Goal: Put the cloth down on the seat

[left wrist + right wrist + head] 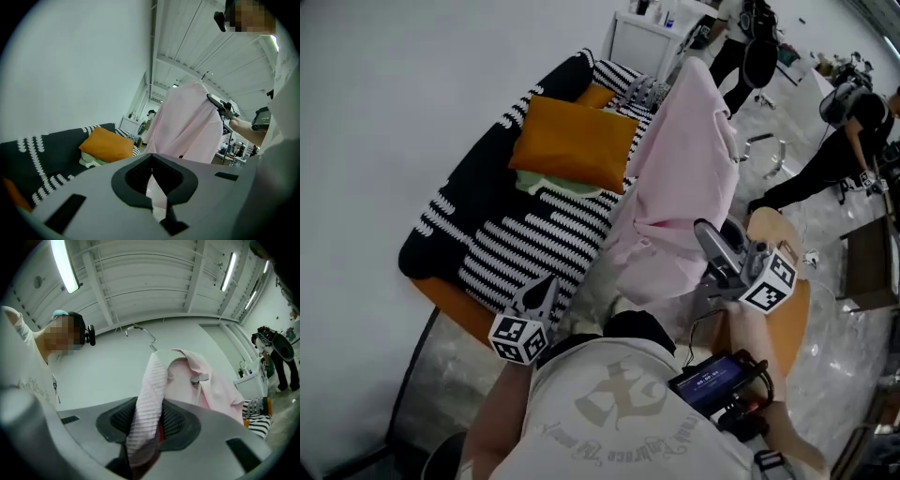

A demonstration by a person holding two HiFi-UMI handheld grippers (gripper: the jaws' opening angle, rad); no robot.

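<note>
Head view: pink cloth (684, 178) is up in the air, hanging over the front edge of the seat (534, 244), not lying on it. The seat has a black-and-white striped cover, with an orange cushion (577, 141) near the back and something pale green tucked under the cushion.

Right hand-held gripper (708, 234) is at the cloth's lower right. Right gripper view: jaws closed on a ribbed pink fold of the cloth (150, 399). The rest of it drapes off a wire hanger (140, 331) above, hook free.

Left hand-held gripper (546, 286) is low and left, by the seat's front edge. Left gripper view: jaws pressed together with a thin pink strip pinched between them, and the main body of the cloth (187, 126) hangs beyond.

Other people stand in the background at top right, well apart from the seat.
</note>
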